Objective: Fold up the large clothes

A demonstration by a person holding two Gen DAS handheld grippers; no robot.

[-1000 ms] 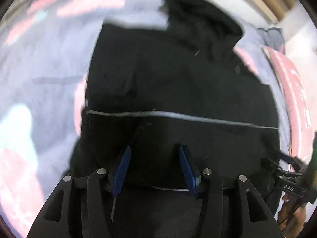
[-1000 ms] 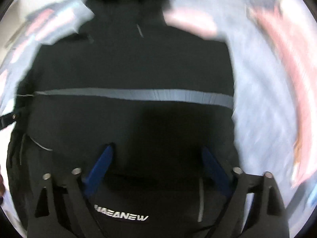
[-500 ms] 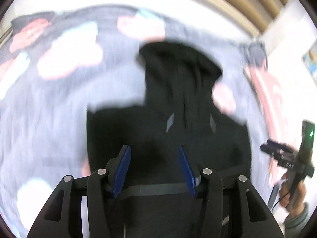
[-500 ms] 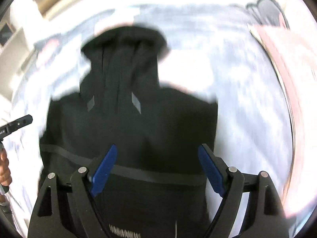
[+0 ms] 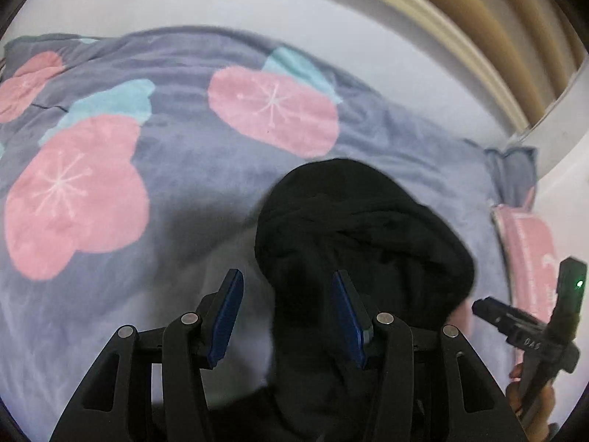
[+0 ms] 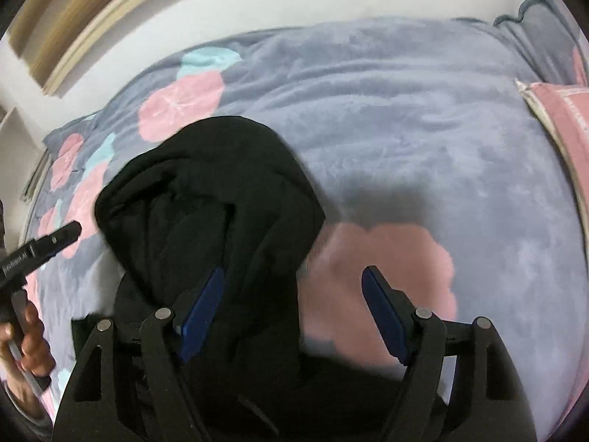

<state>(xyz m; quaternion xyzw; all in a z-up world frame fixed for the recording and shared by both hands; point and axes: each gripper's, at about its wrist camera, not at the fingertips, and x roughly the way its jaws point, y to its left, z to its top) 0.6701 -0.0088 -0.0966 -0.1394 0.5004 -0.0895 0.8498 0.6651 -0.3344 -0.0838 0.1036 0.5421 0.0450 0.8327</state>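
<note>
On the bed's grey blanket (image 5: 184,191) with pink flowers lies the black hooded jacket (image 5: 353,228), hood toward the wall. Left claw (image 5: 287,316) hangs above the hood, spread partway, gripping nothing. Right claw (image 6: 291,309) has just been closing a bit but stands wide, and nothing is pinched between its fingers.

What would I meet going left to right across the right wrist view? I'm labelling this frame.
Person's hand holding the left gripper → black hooded garment → pink flower print on the blanket → pink pillow.
</note>
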